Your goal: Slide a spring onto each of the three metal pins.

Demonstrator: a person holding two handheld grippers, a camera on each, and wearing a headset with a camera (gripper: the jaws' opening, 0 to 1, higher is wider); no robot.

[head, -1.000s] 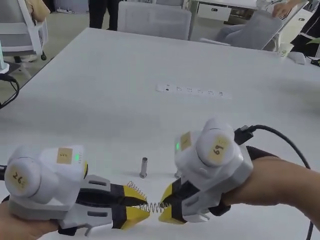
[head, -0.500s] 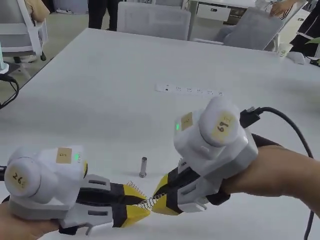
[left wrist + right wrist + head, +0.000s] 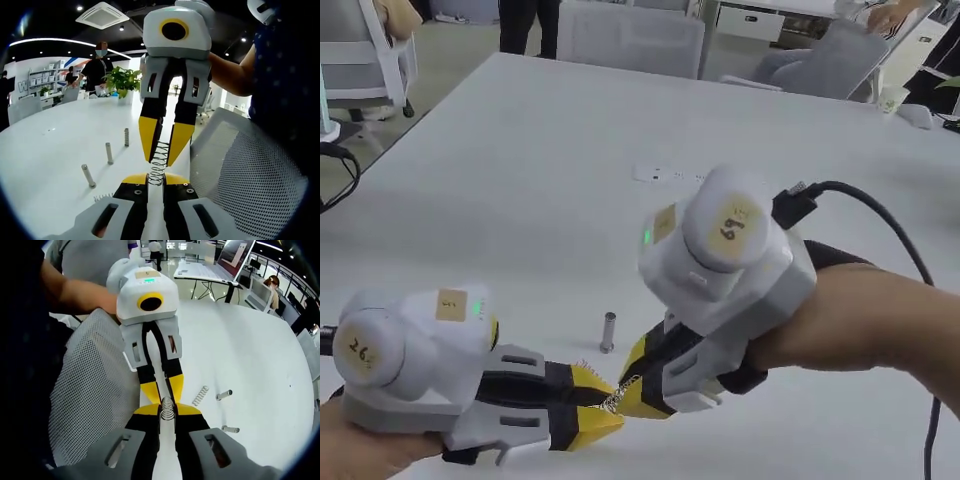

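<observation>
Near the front edge of the counter (image 3: 570, 150) the left tool (image 3: 603, 418) and right tool (image 3: 625, 392) each pinch an end of one spring (image 3: 159, 165), seemingly a regrip; next, one tool must let go so the other can thread it onto a pin (image 3: 108, 153).

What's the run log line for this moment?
left gripper: shut on spring | right gripper: shut on same spring | pins: three standing on table | spare spring: lying by pins

A broad white table (image 3: 520, 150) carries a white power strip (image 3: 660, 175), and grey mesh chairs (image 3: 630, 38) stand along its far edge. Overhead, a dark ceiling (image 3: 50, 22) holds a square air vent (image 3: 102, 14) and small spotlights (image 3: 79, 8). A leafy potted plant (image 3: 122, 80) stands beyond.
</observation>
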